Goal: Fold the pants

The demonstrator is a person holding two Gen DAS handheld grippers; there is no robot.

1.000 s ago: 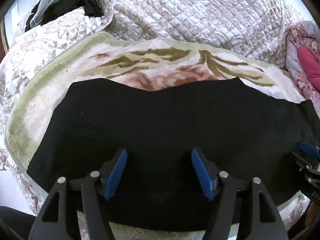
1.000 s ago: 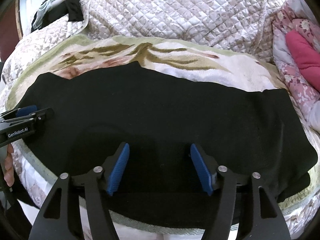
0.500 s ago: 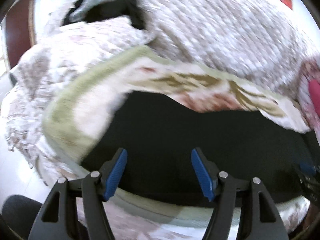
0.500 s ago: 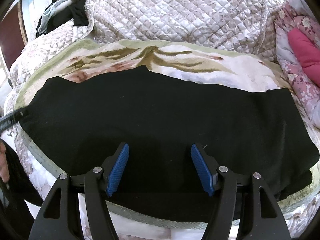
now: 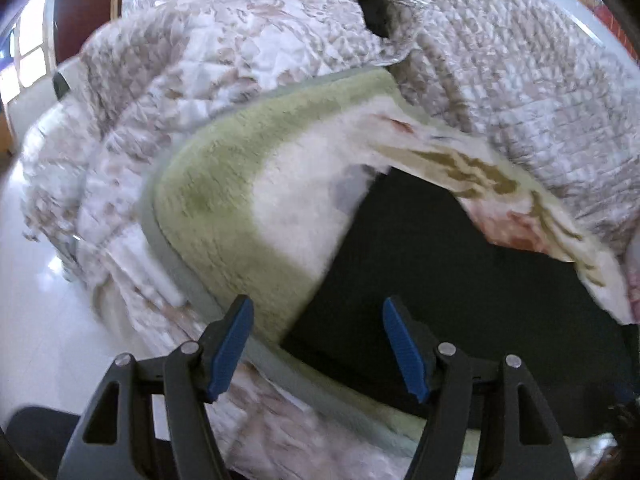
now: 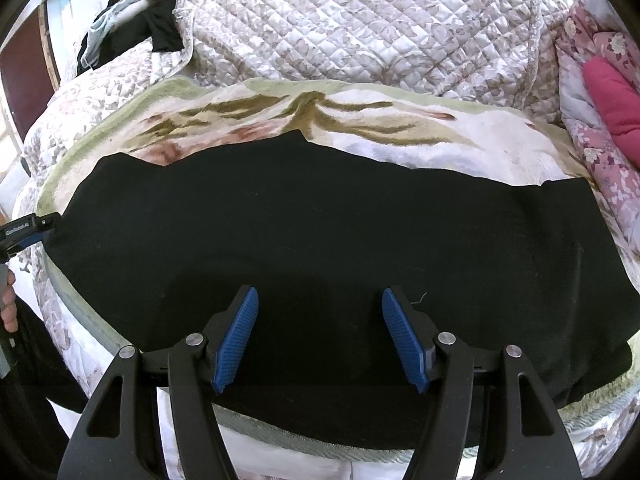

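Black pants [image 6: 320, 220] lie flat, folded lengthwise, across a plush green-edged blanket [image 6: 360, 120] on the bed. My right gripper [image 6: 320, 336] hangs open over the near edge of the pants at their middle, nothing between its blue pads. In the left wrist view my left gripper [image 5: 318, 344] is open above the left end corner of the pants [image 5: 440, 280], where black cloth meets the blanket [image 5: 248, 184]. That view is blurred. The left gripper's tip [image 6: 28, 228] also shows at the left edge of the right wrist view, beside the pants' left end.
A quilted floral bedspread [image 6: 360, 28] bunches behind the blanket. Dark clothes [image 6: 152, 24] are piled at the back left. A pink floral cushion [image 6: 608, 112] lies at the right. White floor [image 5: 36, 280] shows left of the bed. A person's hand [image 6: 8, 300] holds the left gripper.
My left gripper has swept left along the pants from their middle to their left end and rolled. The right gripper has stayed put.
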